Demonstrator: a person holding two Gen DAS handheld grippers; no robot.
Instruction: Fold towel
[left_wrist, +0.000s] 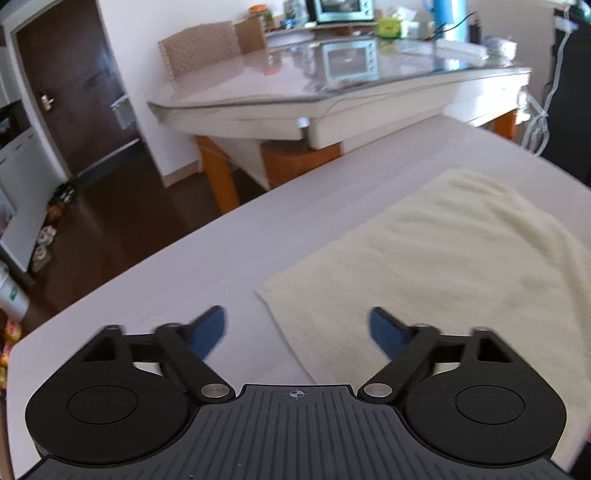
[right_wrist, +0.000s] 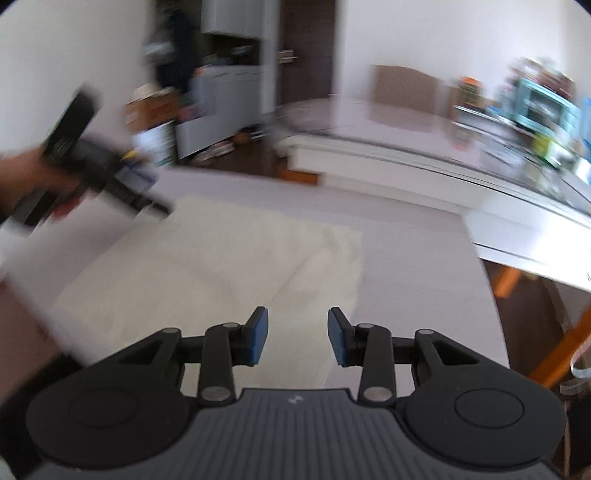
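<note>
A cream towel (left_wrist: 443, 266) lies spread on a pale grey surface (left_wrist: 207, 266). In the left wrist view my left gripper (left_wrist: 297, 332) is wide open and empty, above the towel's near left edge. In the right wrist view the towel (right_wrist: 207, 266) lies flat ahead, with a raised fold near its right side. My right gripper (right_wrist: 298, 336) is open and empty, over the towel's near right part. The left gripper (right_wrist: 92, 162) shows blurred at the far left, held by a hand, above the towel's left edge.
A glass-topped dining table (left_wrist: 332, 92) with an oven, bottles and clutter stands beyond the surface. A chair (left_wrist: 199, 51) is behind it. Dark wood floor (left_wrist: 122, 229) and a brown door (left_wrist: 70, 81) lie to the left. The surface's right edge (right_wrist: 495, 295) drops off.
</note>
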